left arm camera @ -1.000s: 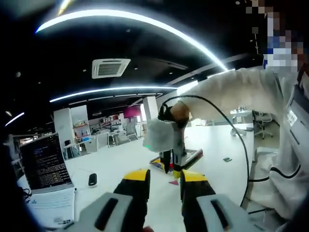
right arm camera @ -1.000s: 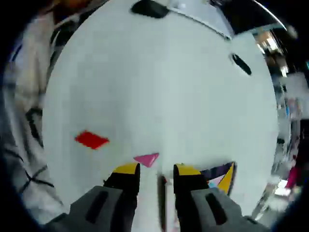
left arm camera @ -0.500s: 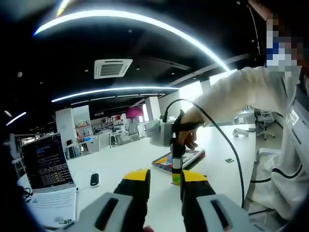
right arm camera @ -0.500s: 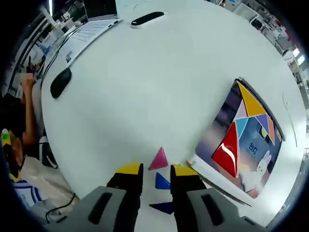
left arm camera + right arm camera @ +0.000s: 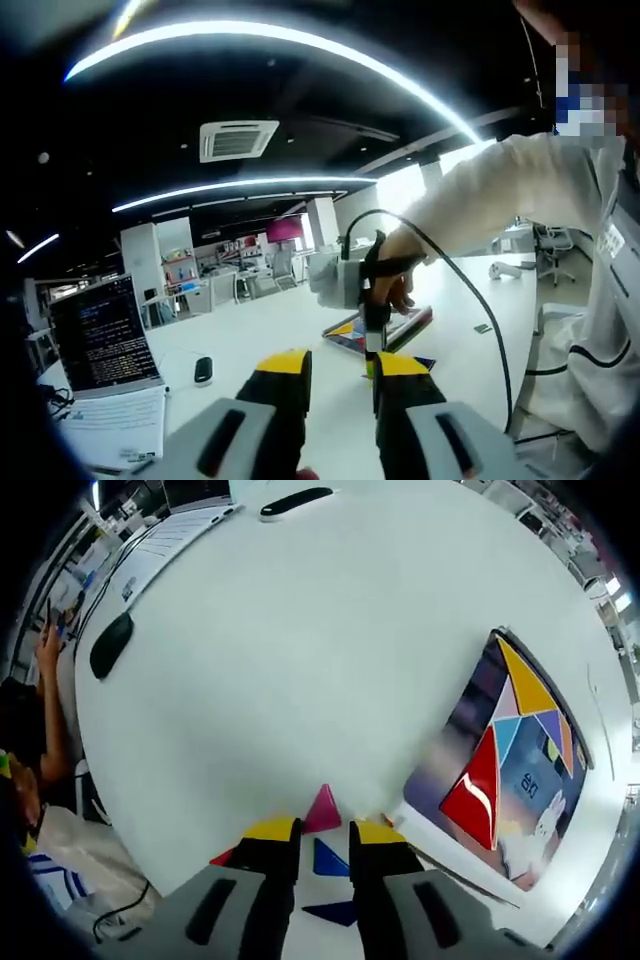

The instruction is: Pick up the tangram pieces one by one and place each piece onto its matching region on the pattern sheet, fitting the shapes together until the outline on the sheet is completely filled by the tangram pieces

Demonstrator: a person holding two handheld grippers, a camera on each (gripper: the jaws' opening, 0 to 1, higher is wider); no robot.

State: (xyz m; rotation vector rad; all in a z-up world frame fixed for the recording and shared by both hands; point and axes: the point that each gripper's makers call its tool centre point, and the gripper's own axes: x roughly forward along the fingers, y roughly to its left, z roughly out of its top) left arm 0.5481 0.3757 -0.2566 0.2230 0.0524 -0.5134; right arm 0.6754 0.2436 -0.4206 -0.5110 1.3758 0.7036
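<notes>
Your right gripper (image 5: 312,832), jaws narrowly parted, straddles the blue triangle (image 5: 327,859) beside the pattern sheet (image 5: 510,770) for pickup; left gripper (image 5: 340,366) idles narrowly parted.

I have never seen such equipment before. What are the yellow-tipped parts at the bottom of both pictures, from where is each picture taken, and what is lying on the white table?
A person holds one two-jaw gripper in each hand, each carrying its own camera, so its yellow-tipped jaws rise from the picture's bottom.

The left gripper view looks across the white table at a laptop, a mouse and the person's hand lowering the other gripper. The left gripper holds nothing I can see.

The right gripper view looks down. The right gripper hangs over loose tangram pieces: a pink triangle and a blue triangle. Its jaws are apart, gripping nothing. To the right lies the pattern sheet, already carrying a red piece and a yellow piece.
</notes>
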